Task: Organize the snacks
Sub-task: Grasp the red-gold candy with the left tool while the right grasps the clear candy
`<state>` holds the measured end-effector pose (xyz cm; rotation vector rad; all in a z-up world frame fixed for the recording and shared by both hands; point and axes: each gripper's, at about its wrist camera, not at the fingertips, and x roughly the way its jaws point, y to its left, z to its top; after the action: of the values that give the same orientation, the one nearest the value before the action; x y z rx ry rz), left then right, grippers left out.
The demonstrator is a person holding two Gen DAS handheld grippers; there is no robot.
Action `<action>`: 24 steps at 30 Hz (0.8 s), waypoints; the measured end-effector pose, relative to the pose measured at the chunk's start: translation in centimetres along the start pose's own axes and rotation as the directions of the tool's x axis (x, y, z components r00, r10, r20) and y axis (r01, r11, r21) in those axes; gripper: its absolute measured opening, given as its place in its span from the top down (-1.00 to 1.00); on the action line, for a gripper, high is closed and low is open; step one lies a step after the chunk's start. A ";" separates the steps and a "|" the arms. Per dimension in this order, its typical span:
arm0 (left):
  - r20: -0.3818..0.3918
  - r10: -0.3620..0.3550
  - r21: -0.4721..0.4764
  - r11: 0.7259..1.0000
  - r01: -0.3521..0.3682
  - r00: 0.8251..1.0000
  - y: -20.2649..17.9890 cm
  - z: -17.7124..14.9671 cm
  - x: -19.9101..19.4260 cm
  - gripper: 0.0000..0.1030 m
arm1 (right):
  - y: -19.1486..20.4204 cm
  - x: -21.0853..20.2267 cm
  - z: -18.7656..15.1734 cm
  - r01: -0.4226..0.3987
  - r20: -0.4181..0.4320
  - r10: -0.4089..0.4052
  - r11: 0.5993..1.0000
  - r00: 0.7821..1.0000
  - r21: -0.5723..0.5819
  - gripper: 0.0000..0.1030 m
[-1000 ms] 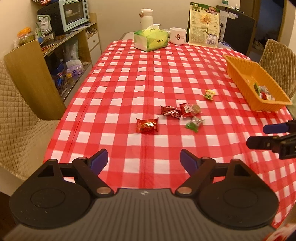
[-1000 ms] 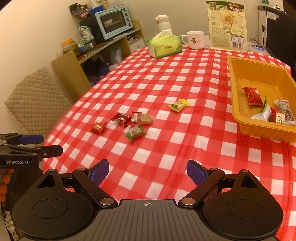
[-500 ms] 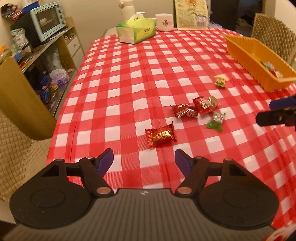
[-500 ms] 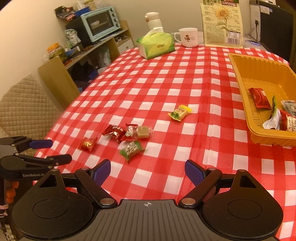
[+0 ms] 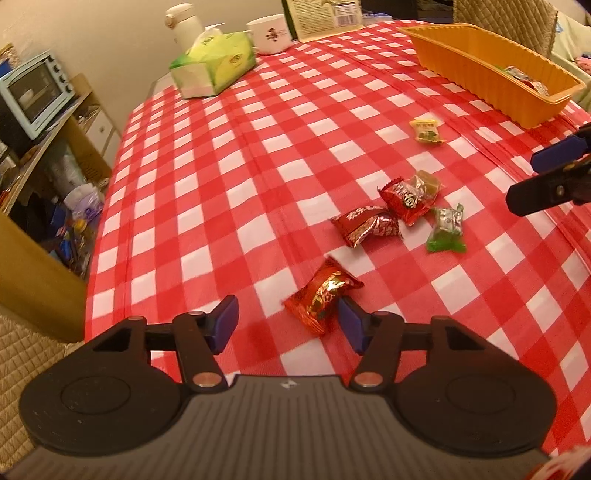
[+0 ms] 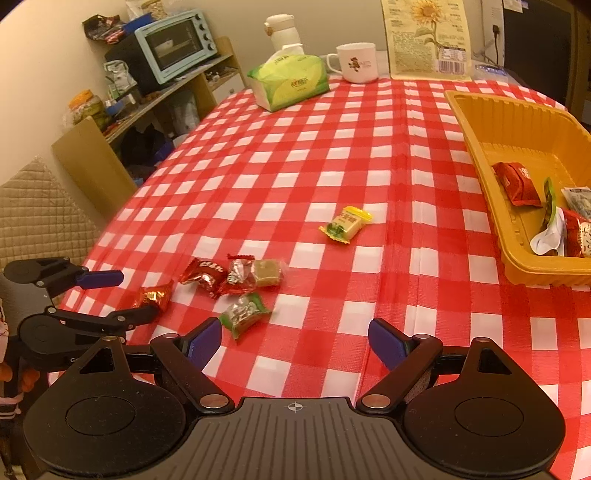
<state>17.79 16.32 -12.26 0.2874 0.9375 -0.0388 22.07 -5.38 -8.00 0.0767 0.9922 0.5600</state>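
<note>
Several wrapped snacks lie on the red checked tablecloth. A red-gold candy (image 5: 323, 293) (image 6: 152, 295) lies just ahead of my open left gripper (image 5: 288, 323), close to its right finger. Beyond it lie a dark red packet (image 5: 365, 224) (image 6: 202, 275), a red-and-tan candy (image 5: 410, 194) (image 6: 255, 275), a green candy (image 5: 446, 229) (image 6: 243, 314) and a yellow one (image 5: 426, 131) (image 6: 346, 223). My open right gripper (image 6: 295, 341) hovers near the green candy. The orange tray (image 6: 480, 140) (image 5: 476, 70) holds several snacks.
A green tissue box (image 6: 290, 83), a white mug (image 6: 356, 62), a white flask (image 6: 280, 33) and a sunflower packet (image 6: 426, 38) stand at the table's far end. A shelf with a toaster oven (image 6: 173, 44) and a quilted chair (image 6: 33, 218) are at the left.
My left gripper has moved forward and down to the red-gold candy, which now lies at its fingertips. My right gripper has closed in on the green candy. Both stay open.
</note>
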 end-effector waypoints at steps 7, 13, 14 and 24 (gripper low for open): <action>0.002 -0.063 0.014 0.998 0.063 0.998 -0.1 0.8 0.7 0.22 | -0.4 0.5 0.4 0.019 -0.001 -0.019 1.000 1.000 0.013 -0.69; 0.002 -0.112 -0.016 0.994 0.112 0.994 0.0 1.3 0.9 0.63 | -0.5 0.9 0.7 0.004 0.004 -0.004 1.000 1.000 0.021 -0.60; 0.004 -0.115 -0.022 0.993 0.115 0.993 0.0 1.3 0.9 0.63 | -0.4 1.0 0.8 -0.006 0.003 0.006 1.000 1.000 0.023 -0.51; -0.008 -0.109 -0.190 0.976 0.105 0.994 2.3 0.6 0.0 0.63 | 0.1 3.3 2.4 -0.078 -0.007 0.078 0.995 0.997 -0.069 -0.06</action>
<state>18.65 18.36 -11.44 0.0613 0.9670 -0.0460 25.35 -3.27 -9.21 0.0527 0.9766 0.6658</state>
